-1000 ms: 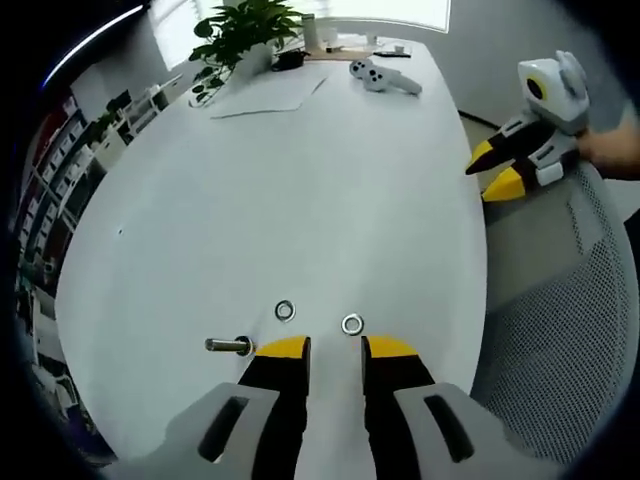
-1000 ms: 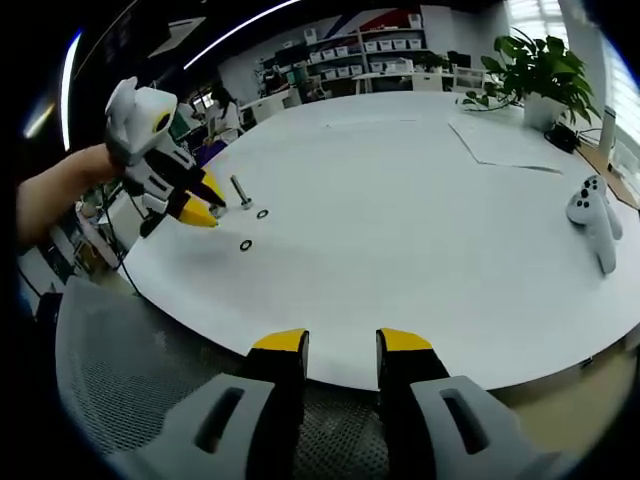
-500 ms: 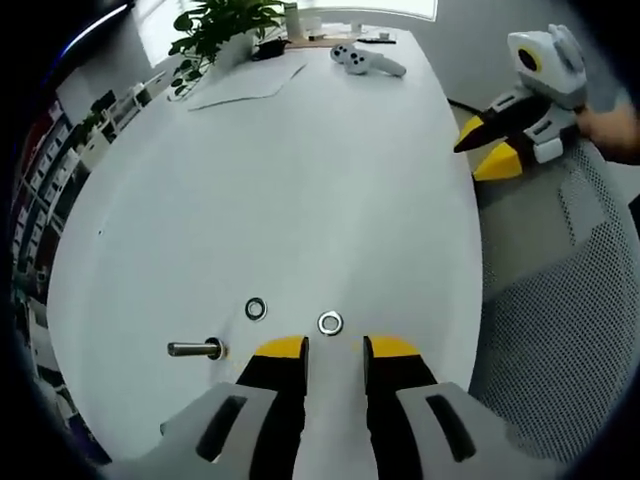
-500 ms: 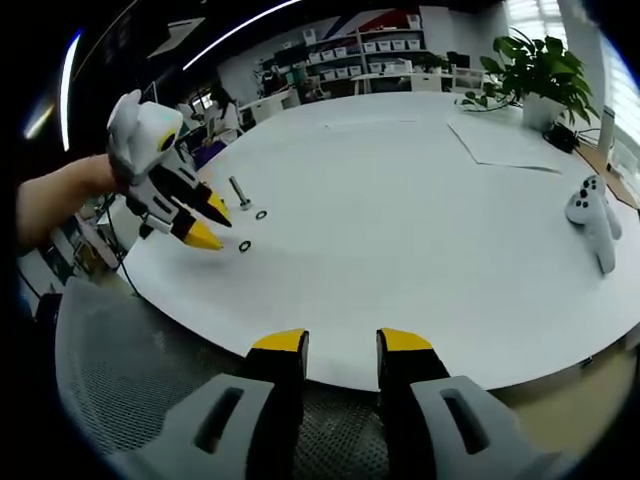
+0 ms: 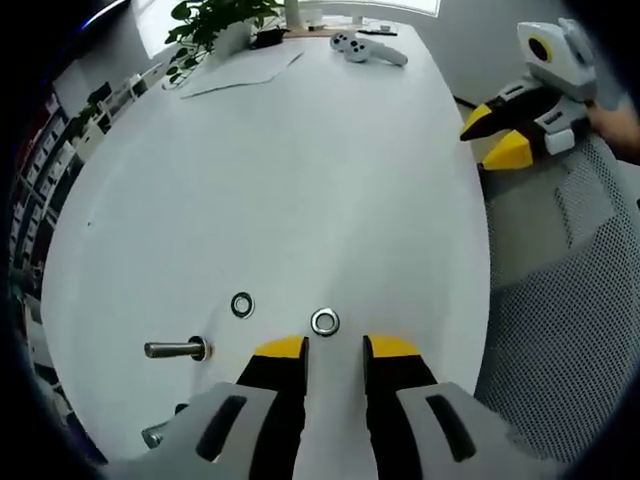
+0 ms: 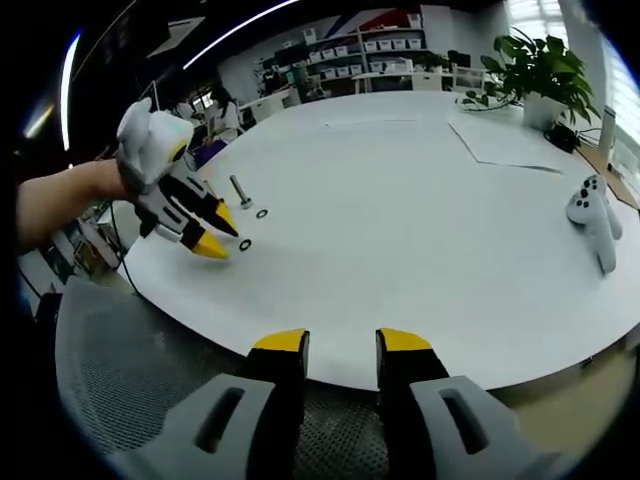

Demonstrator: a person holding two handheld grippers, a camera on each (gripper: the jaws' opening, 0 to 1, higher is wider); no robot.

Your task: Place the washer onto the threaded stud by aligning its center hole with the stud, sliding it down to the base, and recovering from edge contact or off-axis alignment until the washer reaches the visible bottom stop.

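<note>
The left tool (image 5: 335, 347), its two black jaws tipped in yellow, stands released with a gap between the tips and nothing in it; it hovers low over the near edge of the white oval tabletop (image 5: 330, 170); just ahead of the gap, a touch toward the left jaw, lies the nearer small flat silver metal washer (image 5: 324, 321), flat on the tabletop and apparently not touched by either tip; a second silver washer (image 5: 242, 305) of the same kind lies a little farther off to the left; beyond that, off the left jaw, lies the silver threaded stud (image 5: 175, 350), on its side in the left gripper view, its long axis running roughly across the line of the jaws, with a wider collar at the end nearer the tool.

So the left tool is the nearer by far, and the coming move seems to turn on closing over the nearer washer straight ahead.

The right tool (image 6: 340, 342) is likewise released and empty, held well apart from the parts, past the tabletop's edge over a grey mesh chair seat (image 6: 130, 380); in its view the left tool points down at the washers.
</note>
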